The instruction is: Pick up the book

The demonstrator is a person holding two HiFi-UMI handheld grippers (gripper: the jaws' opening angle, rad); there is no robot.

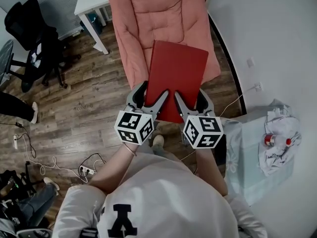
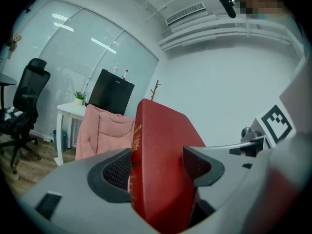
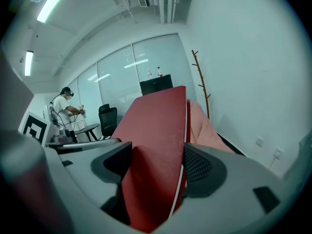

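One red book [image 1: 176, 76] is held over the front end of the pink padded chair [image 1: 148, 14], its near edge toward the person and its far edge over the seat cushion. Whether that far edge rests on the cushion or hangs clear of it cannot be told from the head view.

There are two hand-held grippers. The left hand-held gripper [image 1: 151, 94] pinches the book's near edge on the spine side, with one textured pad [image 2: 118, 169] flat against a cover. The right hand-held gripper [image 1: 191, 99] pinches the same edge on the page side, its jaws pressed onto both covers; the white page edges show between them.

The book looks like a stiff hardback with a smooth cover. It should hold its shape when gripped at one edge, though its weight will lever down on the far end and the cover could slip. Two grips set apart along the near edge suit it well.
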